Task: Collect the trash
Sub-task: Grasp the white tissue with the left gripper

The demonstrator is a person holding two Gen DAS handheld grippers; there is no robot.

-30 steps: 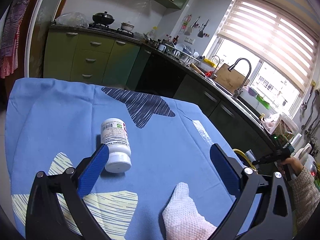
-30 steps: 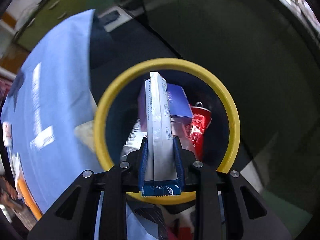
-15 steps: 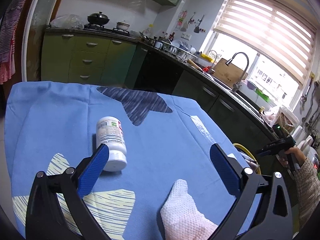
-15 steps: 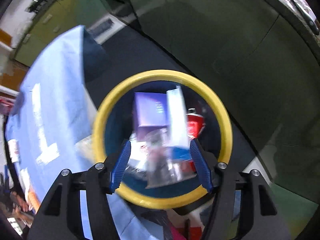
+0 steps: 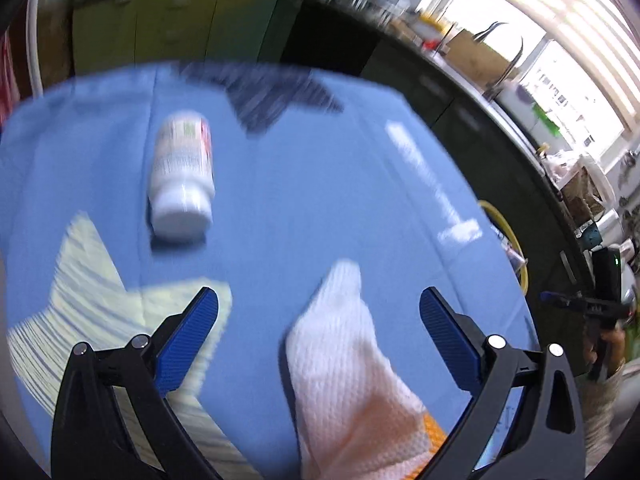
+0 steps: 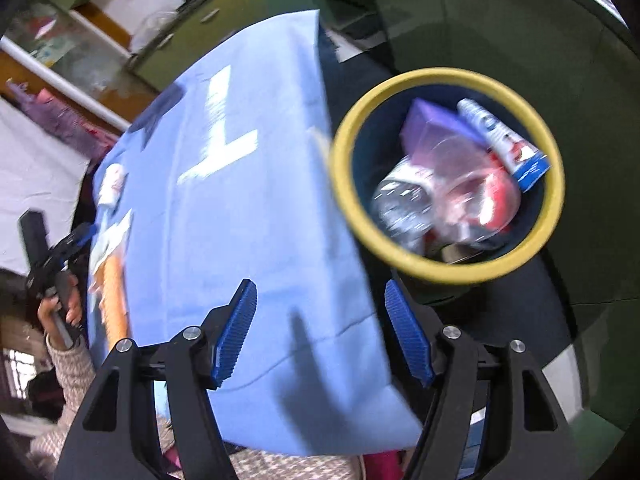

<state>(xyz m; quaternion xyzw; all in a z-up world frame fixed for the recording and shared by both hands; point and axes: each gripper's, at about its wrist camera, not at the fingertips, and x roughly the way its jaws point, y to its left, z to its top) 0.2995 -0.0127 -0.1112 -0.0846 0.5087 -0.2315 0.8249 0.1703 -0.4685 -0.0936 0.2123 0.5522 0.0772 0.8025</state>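
Over the blue-clothed desk (image 5: 304,184), both tongs empty

Left tongs (image 5: 318,304) stand wide above a crumpled white paper towel (image 5: 344,364) near the desk's near edge; a white plastic pill bottle (image 5: 182,172) lies on its side beyond them, cap toward the camera, long axis running away toward the far edge. Right tongs (image 6: 320,328) are opening over the desk's corner with nothing between them; beside that edge sits a yellow-rimmed round bin (image 6: 344,184) holding a blue-and-white carton (image 6: 504,140), a purple box and a red can.
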